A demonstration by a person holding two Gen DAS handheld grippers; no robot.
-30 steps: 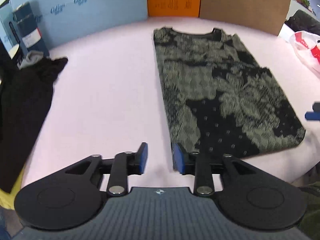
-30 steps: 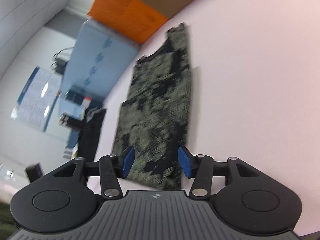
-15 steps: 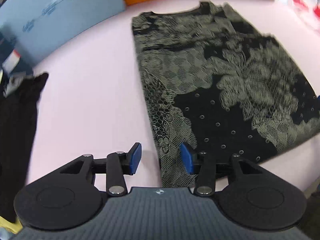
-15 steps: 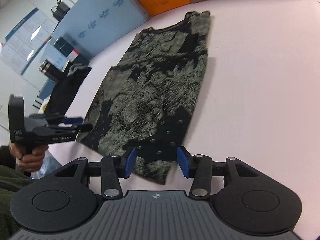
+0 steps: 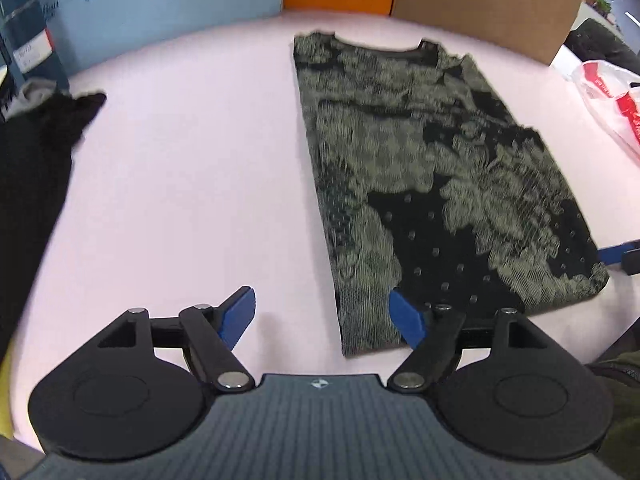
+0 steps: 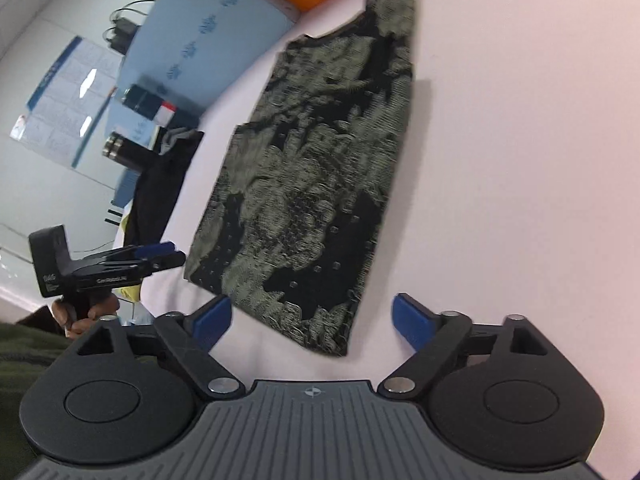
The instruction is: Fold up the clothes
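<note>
Jaws apart; shirt [image 5: 432, 184] lengthwise, neckline away.

Black linkage grippers — blue fingers [image 5: 406, 316], silver pivot screws; left hand [image 6: 86, 314] bare-skinned, dark-green sleeve.

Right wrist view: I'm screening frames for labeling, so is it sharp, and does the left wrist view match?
Right wrist view: patterned shirt smeared toward the neckline, fisheye-tilted; left wrist view: print crisper, far hem soft, pink table edge bowed.

Patterned shirt [image 5: 432, 184] lies flat on pink table [image 5: 192, 184]
</note>
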